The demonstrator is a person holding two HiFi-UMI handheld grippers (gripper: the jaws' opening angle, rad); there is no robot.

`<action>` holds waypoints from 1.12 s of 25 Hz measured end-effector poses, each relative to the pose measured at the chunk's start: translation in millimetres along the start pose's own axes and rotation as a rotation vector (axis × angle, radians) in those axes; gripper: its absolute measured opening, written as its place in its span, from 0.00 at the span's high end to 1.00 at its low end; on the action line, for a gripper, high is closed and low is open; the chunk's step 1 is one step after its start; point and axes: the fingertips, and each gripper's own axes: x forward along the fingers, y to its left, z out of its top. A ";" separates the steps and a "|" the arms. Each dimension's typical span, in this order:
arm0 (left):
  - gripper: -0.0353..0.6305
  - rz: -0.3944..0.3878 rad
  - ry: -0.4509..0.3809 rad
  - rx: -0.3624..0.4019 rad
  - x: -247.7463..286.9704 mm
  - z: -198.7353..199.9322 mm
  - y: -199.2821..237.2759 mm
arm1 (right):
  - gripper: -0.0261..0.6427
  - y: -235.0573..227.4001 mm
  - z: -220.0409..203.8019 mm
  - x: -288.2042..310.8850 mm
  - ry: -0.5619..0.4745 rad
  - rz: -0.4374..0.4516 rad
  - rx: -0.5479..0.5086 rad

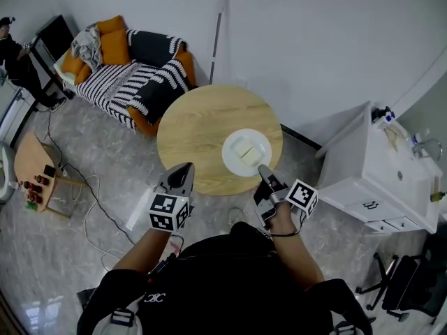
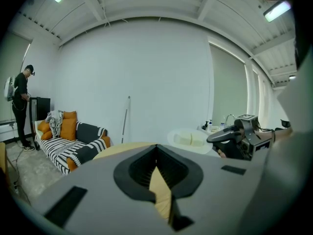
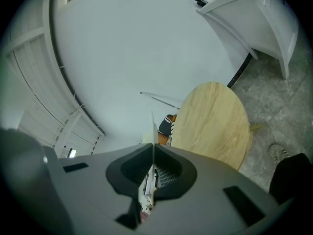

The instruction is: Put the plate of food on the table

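A white plate [image 1: 230, 156] with pale food pieces [image 1: 245, 150] is over the near right part of the round wooden table [image 1: 195, 128]. My right gripper [image 1: 262, 169] is shut on the plate's near rim. In the right gripper view the plate [image 3: 152, 126] shows edge-on as a thin line between the jaws of the right gripper [image 3: 152, 148], with the table [image 3: 215, 116] beyond. I cannot tell whether the plate touches the tabletop. My left gripper [image 1: 187, 167] hovers at the table's near left edge, shut and holding nothing. The left gripper view shows the plate [image 2: 182, 144] and the right gripper [image 2: 217, 137].
A striped sofa [image 1: 133, 72] with orange cushions stands at the back left. A white cabinet [image 1: 377, 166] is to the right of the table. A small wooden side table [image 1: 28, 162] and floor cables [image 1: 91, 201] lie to the left. A person [image 1: 17, 58] stands far left.
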 end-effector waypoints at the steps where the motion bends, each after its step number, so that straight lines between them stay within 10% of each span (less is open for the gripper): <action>1: 0.94 0.007 -0.001 0.003 5.0 2.2 0.4 | 0.93 -1.3 4.9 3.8 0.004 -0.001 0.005; 28: 0.94 0.141 -0.003 -0.026 81.1 41.6 33.1 | 0.93 -12.2 69.3 104.8 0.215 0.010 -0.011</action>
